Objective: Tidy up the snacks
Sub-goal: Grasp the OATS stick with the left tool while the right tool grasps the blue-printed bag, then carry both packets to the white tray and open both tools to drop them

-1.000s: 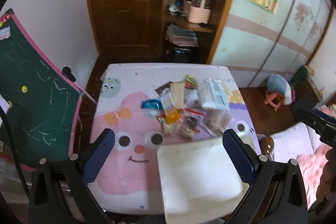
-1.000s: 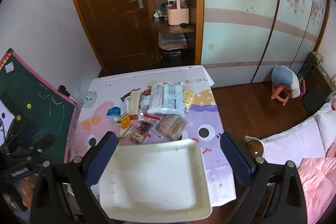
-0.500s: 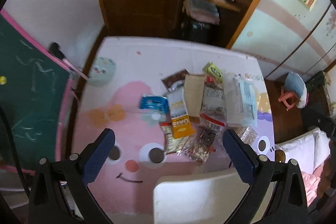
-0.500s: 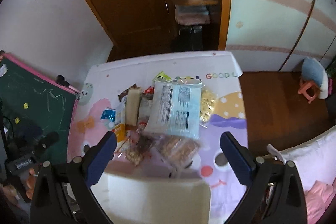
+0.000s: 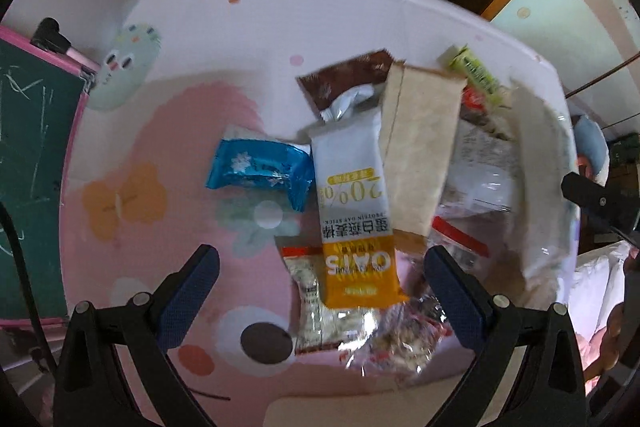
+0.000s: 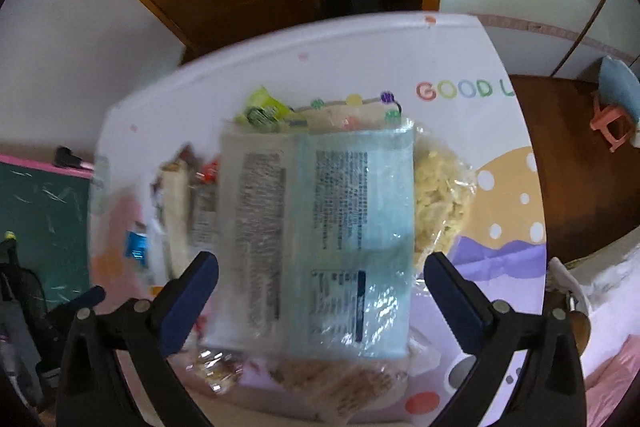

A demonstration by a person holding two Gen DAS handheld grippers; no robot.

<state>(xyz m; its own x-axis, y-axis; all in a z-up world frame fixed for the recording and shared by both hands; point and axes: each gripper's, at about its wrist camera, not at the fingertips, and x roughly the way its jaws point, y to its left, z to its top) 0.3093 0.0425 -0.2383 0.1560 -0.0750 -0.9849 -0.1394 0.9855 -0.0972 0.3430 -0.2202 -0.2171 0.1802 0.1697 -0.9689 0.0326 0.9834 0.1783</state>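
1. On the white and orange snack bar wrapper [image 5: 354, 223] under my left view I read "OATS" in white on the orange end, upside down to me.
2. The same wrapper carries "20%" on its white part, also upside down; the smaller lines around it are too small for me to read.
3. On the pastel cartoon-printed cloth covering the surface [image 6: 460, 59], my right view shows "GOOD L" in coloured letters, cut off at the edge.
4. The large clear and pale blue plastic packet [image 6: 320, 223] has blocks of black print, too blurred to read.
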